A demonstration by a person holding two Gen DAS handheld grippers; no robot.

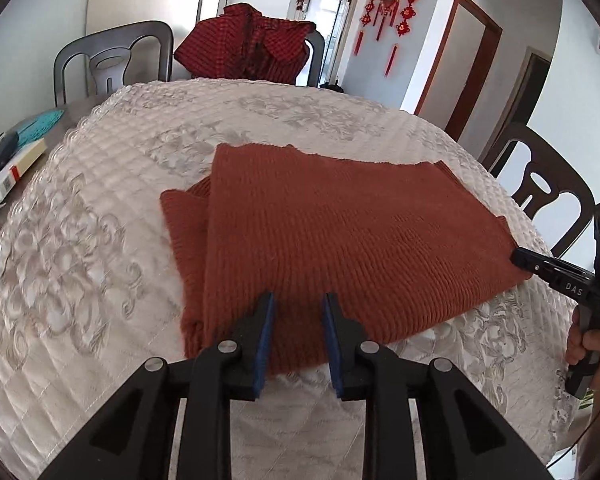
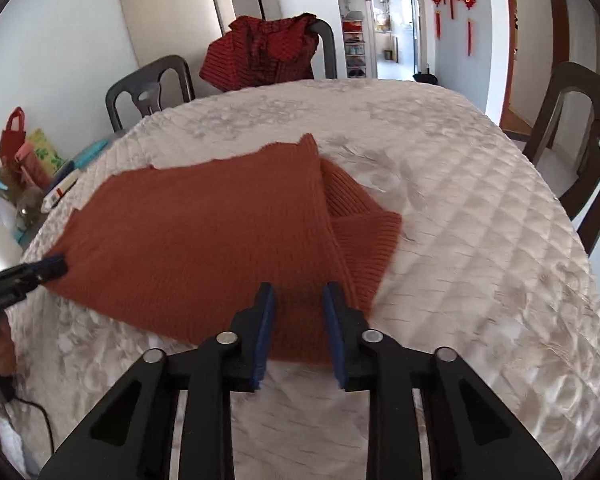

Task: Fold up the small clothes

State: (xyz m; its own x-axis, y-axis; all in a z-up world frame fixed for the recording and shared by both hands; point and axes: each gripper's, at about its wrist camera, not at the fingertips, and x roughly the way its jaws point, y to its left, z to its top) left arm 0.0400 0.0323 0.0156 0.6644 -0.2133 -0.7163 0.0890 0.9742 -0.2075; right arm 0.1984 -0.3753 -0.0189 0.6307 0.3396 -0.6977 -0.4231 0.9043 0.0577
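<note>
Left wrist view: a rust-orange knit sweater [image 1: 320,240] lies folded flat on a table covered by a cream quilted cloth [image 1: 100,184]. Its long axis runs from the near left to the far right of this view, and a ribbed sleeve or flap [image 1: 184,220] sticks out from under the left edge. The left gripper [image 1: 298,316] hovers over the sweater's near edge, its blue-padded fingers [image 1: 265,340] parted with the knit visible in the gap and nothing held. At the right edge of the frame, the right gripper [image 1: 520,260] reaches the sweater's right corner; whether its fingers are closed on the fabric cannot be told from here. The hand [image 1: 592,348] holding that tool shows below it.

Right wrist view: the same sweater [image 2: 204,240] appears from the opposite end, with the ribbed flap [image 2: 364,224] now on the right and the body stretching away to the left. The right gripper [image 2: 300,308] sits above the near edge, fingers apart, gripping nothing. The left gripper [image 2: 52,266] touches the far left corner.

Only the right wrist view shows a red bag [image 2: 14,136] and clutter at the left. Both views show a red checked garment [image 1: 248,40] draped over a chair [image 1: 316,56] behind the table, plus red hanging knot ornaments [image 1: 392,8] on the wall.
</note>
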